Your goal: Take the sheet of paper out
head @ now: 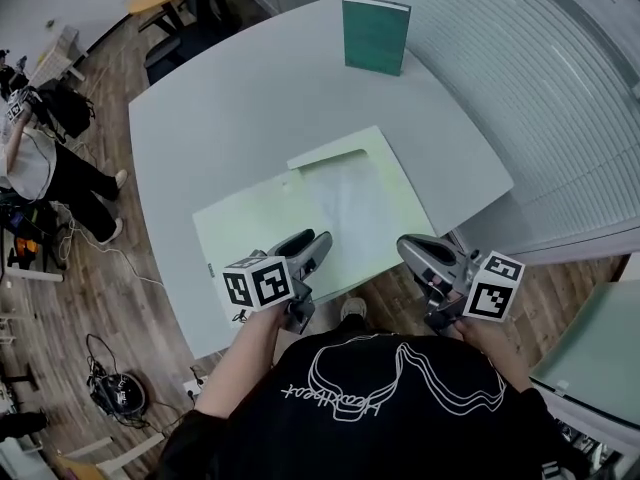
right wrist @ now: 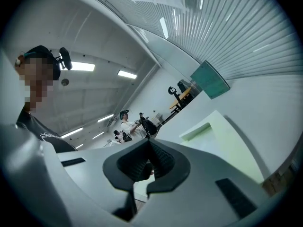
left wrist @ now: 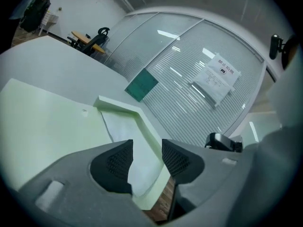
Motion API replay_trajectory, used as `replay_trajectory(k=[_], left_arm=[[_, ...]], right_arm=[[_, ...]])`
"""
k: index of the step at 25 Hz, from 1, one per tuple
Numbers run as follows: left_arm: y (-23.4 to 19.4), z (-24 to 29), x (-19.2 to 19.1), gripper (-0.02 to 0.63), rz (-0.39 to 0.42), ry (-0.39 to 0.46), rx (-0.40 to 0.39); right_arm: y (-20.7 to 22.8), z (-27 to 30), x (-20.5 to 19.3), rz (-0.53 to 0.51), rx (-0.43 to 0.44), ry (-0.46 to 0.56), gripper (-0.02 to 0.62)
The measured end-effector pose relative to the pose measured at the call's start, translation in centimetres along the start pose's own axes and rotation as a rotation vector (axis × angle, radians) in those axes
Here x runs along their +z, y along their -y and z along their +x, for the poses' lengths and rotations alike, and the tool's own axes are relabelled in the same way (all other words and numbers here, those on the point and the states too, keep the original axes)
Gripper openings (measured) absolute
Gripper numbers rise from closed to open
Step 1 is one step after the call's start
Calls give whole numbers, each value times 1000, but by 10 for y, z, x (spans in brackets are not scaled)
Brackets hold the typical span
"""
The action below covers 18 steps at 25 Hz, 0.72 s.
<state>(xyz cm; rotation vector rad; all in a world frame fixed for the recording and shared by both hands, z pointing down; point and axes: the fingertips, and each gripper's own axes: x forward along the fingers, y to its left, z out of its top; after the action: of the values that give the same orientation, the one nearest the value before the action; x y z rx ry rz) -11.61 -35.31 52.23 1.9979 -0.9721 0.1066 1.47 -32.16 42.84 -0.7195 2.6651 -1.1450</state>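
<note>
Approach step, seemingly | sheet of paper (head: 350, 203) tucked in green folder (head: 250, 230) at near edge of table (head: 230, 98) | left gripper (head: 308, 251) wide, empty; right gripper (head: 418, 253) pinched closed | next, likely: pin folder, nip sheet's exposed edge.

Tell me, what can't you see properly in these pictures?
- Thin white sheet of paper: head view, edges hidden inside the pale green paper folder.
- White printed notice: left gripper view, print too small.
- Folder's near part: right gripper view, hidden behind the grey right gripper.
</note>
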Motion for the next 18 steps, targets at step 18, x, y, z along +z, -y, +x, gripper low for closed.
replay_trajectory(k=[18], left_arm=[[-75, 74, -28, 178, -193, -187, 42]], right_arm=[[57, 2, 0, 70, -110, 10, 8]])
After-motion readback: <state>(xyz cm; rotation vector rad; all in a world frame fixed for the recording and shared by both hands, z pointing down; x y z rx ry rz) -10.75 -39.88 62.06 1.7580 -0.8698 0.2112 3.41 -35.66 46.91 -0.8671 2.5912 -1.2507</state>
